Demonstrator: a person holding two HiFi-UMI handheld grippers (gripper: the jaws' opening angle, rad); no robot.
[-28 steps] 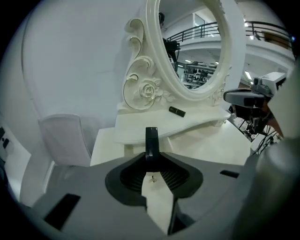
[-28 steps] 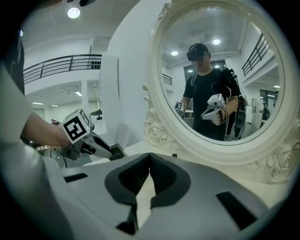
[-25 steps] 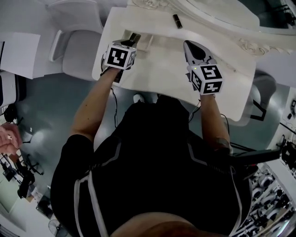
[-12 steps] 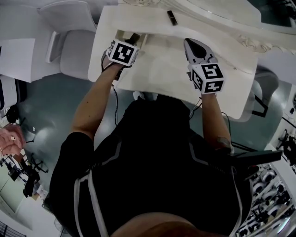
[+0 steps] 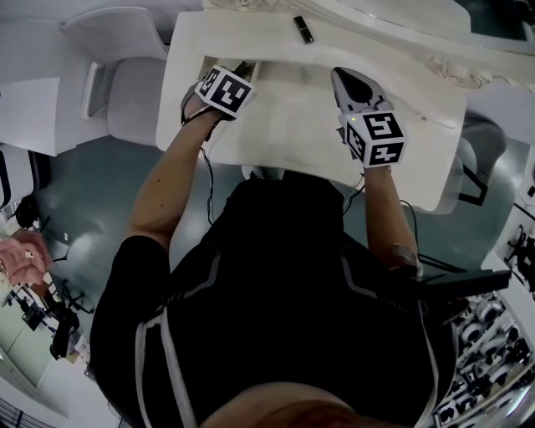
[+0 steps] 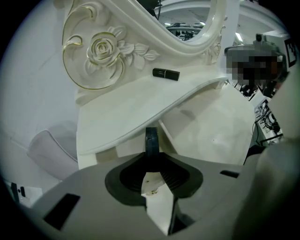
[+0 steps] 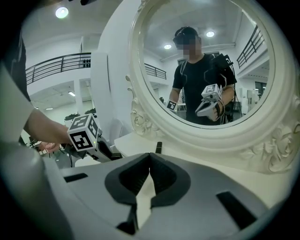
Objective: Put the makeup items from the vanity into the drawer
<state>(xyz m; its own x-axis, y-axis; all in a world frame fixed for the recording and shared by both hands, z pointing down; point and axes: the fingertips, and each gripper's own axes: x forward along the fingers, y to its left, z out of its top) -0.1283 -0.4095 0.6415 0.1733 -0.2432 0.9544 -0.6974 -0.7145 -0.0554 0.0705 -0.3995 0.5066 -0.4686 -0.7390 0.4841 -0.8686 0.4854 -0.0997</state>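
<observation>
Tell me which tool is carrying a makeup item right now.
The left tool, closed on a dark slim item that sticks up between its jaws. The right tool has its jaws together with nothing between them.

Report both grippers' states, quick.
Left gripper: shut on a thin dark item, poised over the open drawer.
Right gripper: shut, nothing between its jaws.

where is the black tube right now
In head view, the black tube lies top-centre on the vanity top, beside the mirror frame.
</observation>
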